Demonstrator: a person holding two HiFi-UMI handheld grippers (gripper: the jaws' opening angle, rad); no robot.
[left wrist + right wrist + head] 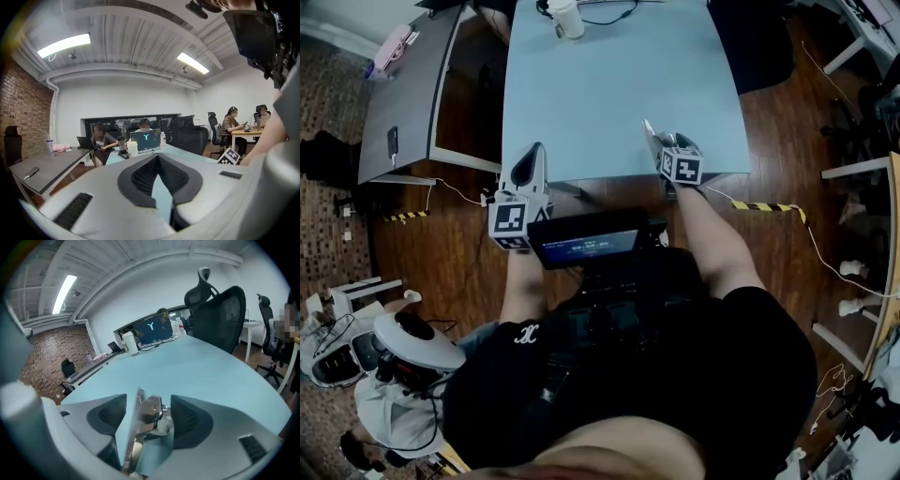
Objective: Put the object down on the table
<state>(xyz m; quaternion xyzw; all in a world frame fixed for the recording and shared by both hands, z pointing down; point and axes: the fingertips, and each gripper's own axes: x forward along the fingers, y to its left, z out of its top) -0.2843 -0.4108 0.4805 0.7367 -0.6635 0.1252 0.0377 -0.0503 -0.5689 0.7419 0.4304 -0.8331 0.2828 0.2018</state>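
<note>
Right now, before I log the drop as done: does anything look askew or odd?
Yes. The metal object stands on edge, tilted, between the right gripper's open jaws over the blue table, not lying flat. Whether it touches the tabletop is unclear.

Blue table (619, 84) mostly bare; near and middle open. Far edge: white cup (566, 17), laptop (152, 331). Black chair (220, 317) far right. Grey desk (412, 94) left.
</note>
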